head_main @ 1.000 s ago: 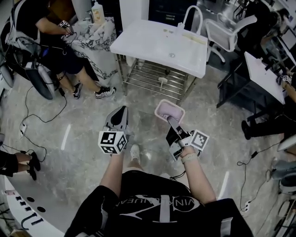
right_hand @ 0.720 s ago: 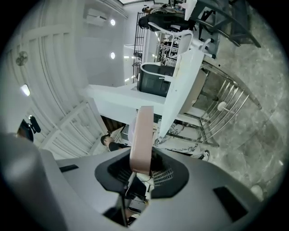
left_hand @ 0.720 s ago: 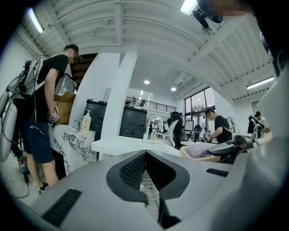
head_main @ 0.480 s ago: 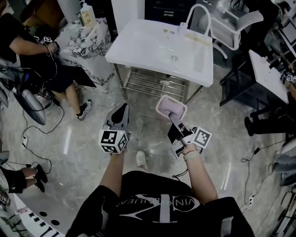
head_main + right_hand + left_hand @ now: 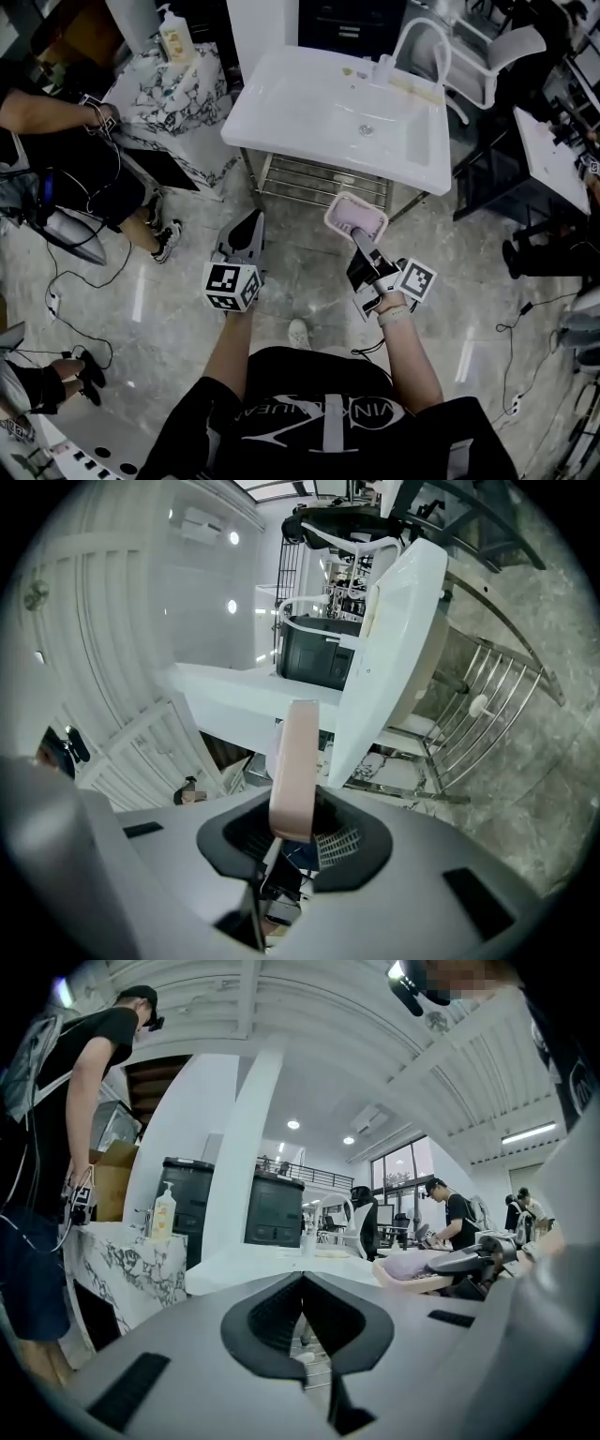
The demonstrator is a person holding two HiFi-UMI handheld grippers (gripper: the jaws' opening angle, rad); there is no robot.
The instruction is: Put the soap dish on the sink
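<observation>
The pink soap dish (image 5: 356, 217) is clamped at its near edge by my right gripper (image 5: 362, 242), which is shut on it and holds it out over the floor, just short of the sink's front edge. The white sink (image 5: 319, 108) with its curved faucet (image 5: 420, 42) stands ahead on a metal frame. In the right gripper view the soap dish (image 5: 295, 752) shows edge-on between the jaws, with the sink (image 5: 398, 611) beyond. My left gripper (image 5: 247, 232) hangs beside it, shut and empty. The left gripper view has the soap dish (image 5: 412, 1267) at its right.
A wire rack (image 5: 319, 183) sits under the sink. Left of it is a marble counter (image 5: 164, 89) with a soap bottle (image 5: 172, 33), and a seated person (image 5: 66, 150). A white chair (image 5: 492, 61) and a white table (image 5: 548, 155) stand at the right. Cables (image 5: 70, 244) lie on the floor.
Both grippers have travelled forward toward the sink, which now sits closer and larger. The soap dish stays in the right gripper's grip.
</observation>
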